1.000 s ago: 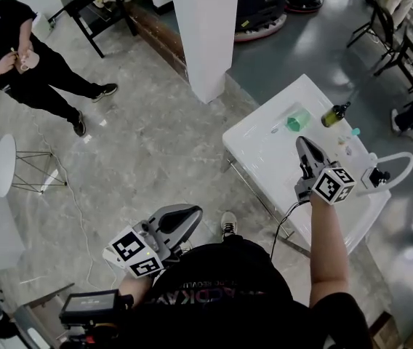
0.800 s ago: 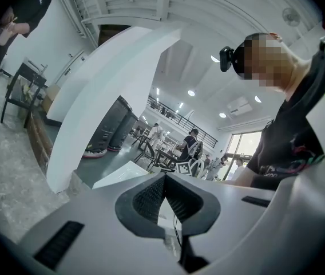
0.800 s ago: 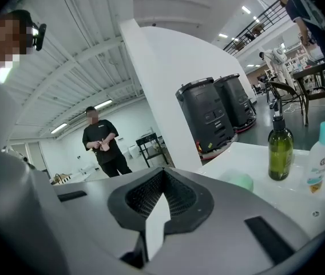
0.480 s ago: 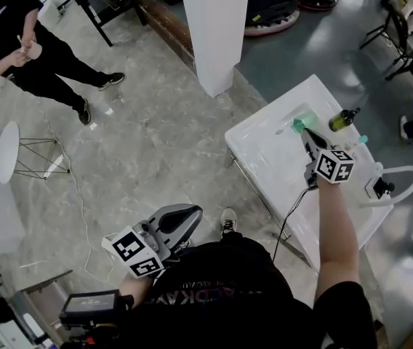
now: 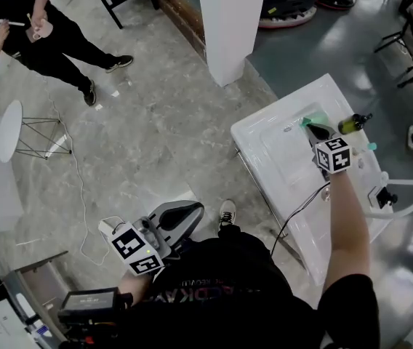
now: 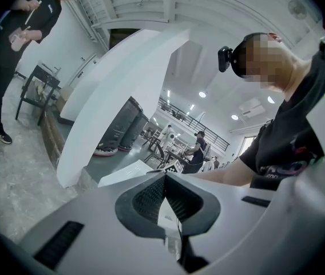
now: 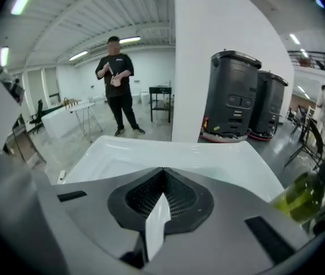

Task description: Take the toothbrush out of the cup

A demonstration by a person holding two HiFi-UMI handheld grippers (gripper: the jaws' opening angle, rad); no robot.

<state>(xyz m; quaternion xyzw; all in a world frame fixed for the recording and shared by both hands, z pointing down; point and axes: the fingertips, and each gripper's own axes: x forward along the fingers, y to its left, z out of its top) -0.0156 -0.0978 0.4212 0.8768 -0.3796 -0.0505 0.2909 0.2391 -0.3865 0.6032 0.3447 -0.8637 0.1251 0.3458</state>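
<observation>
A translucent green cup [image 5: 314, 120] stands at the far side of the white washbasin [image 5: 275, 151]. I cannot make out a toothbrush in any view. In the head view my right gripper [image 5: 313, 128] reaches over the basin, its tips right at the cup and partly covering it. The right gripper view shows that gripper [image 7: 162, 171] shut, nothing visible between the jaws, and the basin [image 7: 168, 150] beyond; the cup is hidden there. My left gripper [image 5: 190, 211] hangs low by the person's body, away from the basin. Its jaws [image 6: 164, 175] are shut and hold nothing.
An olive-green bottle [image 5: 353, 124] stands just right of the cup, also at the right edge [image 7: 301, 196]. A small teal object [image 5: 370, 146] and a white faucet hose [image 5: 403, 195] sit nearby. A white pillar [image 5: 230, 20] rises behind the basin; a person [image 5: 43, 35] stands far left.
My right gripper has moved forward across the basin, from its middle up to the green cup. The left gripper has stayed low by the body.
</observation>
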